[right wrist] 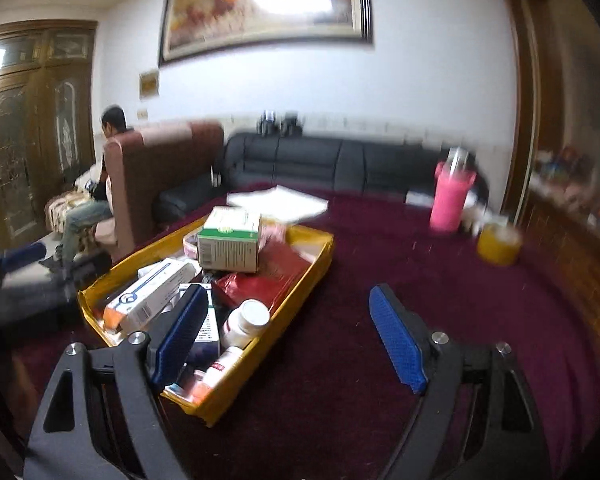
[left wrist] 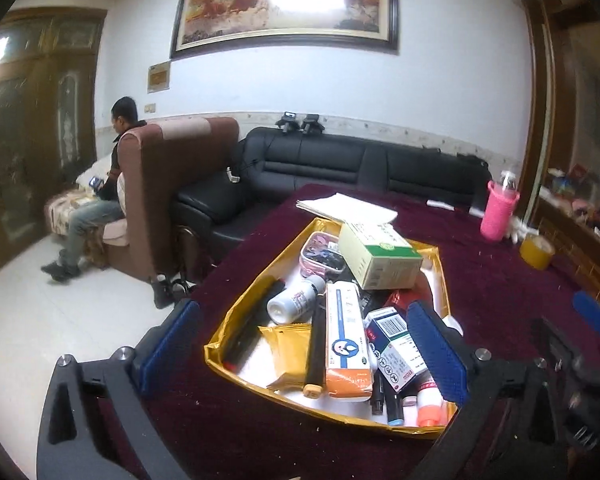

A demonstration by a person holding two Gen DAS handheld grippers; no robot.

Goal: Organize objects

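A yellow tray [left wrist: 220, 350] on the maroon table holds several items. Among them are a green-and-white box [left wrist: 380, 256], a white bottle [left wrist: 294, 300], an orange-and-white carton [left wrist: 346, 340], a yellow packet [left wrist: 288, 354] and markers. My left gripper [left wrist: 303, 308] hangs over the tray's near end, open, with nothing pressed between its blue pads. In the right wrist view the tray [right wrist: 276, 332] lies to the left, with the green-and-white box [right wrist: 230, 240] and a white pill bottle [right wrist: 246, 320] in it. My right gripper [right wrist: 288, 294] is open and empty. Its left finger is over the tray and its right finger over bare cloth.
A pink bottle [left wrist: 498, 210] and a yellow tape roll [left wrist: 536, 250] stand at the table's far right. White papers [left wrist: 346, 206] lie behind the tray. A black sofa [left wrist: 340, 160] runs along the wall, and a person [left wrist: 100, 200] sits at the far left.
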